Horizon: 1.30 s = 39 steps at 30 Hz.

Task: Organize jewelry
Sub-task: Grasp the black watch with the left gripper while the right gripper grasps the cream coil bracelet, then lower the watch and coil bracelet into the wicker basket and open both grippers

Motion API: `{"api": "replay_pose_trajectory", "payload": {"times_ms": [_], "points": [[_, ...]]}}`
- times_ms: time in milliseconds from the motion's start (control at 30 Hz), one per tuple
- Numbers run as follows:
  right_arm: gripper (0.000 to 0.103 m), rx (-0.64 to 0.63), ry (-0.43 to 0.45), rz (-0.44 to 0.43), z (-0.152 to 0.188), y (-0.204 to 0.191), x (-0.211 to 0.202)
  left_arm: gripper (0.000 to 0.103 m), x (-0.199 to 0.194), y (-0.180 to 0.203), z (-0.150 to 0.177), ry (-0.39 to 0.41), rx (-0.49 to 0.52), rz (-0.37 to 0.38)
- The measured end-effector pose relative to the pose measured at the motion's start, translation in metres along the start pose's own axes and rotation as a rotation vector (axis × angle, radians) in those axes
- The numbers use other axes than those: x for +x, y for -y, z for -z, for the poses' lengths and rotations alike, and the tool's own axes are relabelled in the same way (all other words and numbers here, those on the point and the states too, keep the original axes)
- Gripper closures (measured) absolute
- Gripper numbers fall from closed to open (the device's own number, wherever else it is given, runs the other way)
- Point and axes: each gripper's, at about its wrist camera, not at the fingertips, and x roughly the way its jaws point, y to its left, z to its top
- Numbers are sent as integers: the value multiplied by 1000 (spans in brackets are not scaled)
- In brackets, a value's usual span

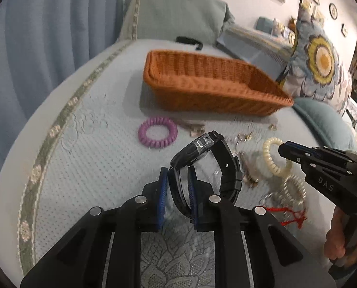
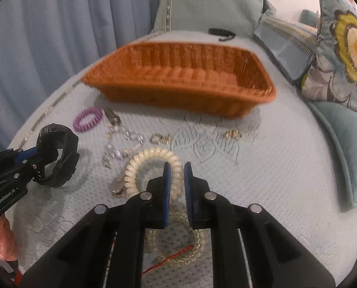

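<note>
Watch strap (image 1: 178, 189) between jaws (apparently clamped)

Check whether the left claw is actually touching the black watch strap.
Touching. The left wrist view shows the left claw shut on the black watch, its strap pinched between both blue pads.

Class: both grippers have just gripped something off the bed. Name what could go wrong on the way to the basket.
1. The left gripper pinches only the strap of the black watch; its heavy body hangs outside and might swing or slip.
2. The right gripper clamps one side of the cream coil hair tie, which may stretch and snag loose jewelry nearby.
</note>
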Motion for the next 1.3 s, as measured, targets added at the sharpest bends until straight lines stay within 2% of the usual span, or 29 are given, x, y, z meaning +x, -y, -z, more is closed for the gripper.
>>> {"api": "replay_pose_trajectory", "payload": {"times_ms": [100,200,367,467,633,800,933,1033,1167,1200,1300], "points": [[94,5,64,2,-19,3,-17,88,-12,4,-17,42,10,4],[94,-10,120,23,-47,4,-27,88,-19,12,-49,94,28,3],[94,-17,165,61,-104,12,-15,88,-4,24,-108,140,46,16],[94,3,152,74,-130,22,7,88,16,33,-138,145,67,12],[94,55,44,76,-153,41,61,88,69,38,-170,82,64,9],[94,96,-70,74,-148,53,103,88,117,37,-174,-12,69,-5],[94,99,-122,86,-139,56,119,88,134,36,-167,-62,81,-13],[94,109,-127,78,-135,57,119,88,139,34,-163,-82,82,-8],[92,119,-137,73,-133,61,120,78,131,35,-162,-70,86,12],[92,122,-138,79,-132,61,118,69,127,36,-162,-69,93,13],[92,124,-131,62,-129,61,110,68,113,40,-158,-51,104,26]]}}
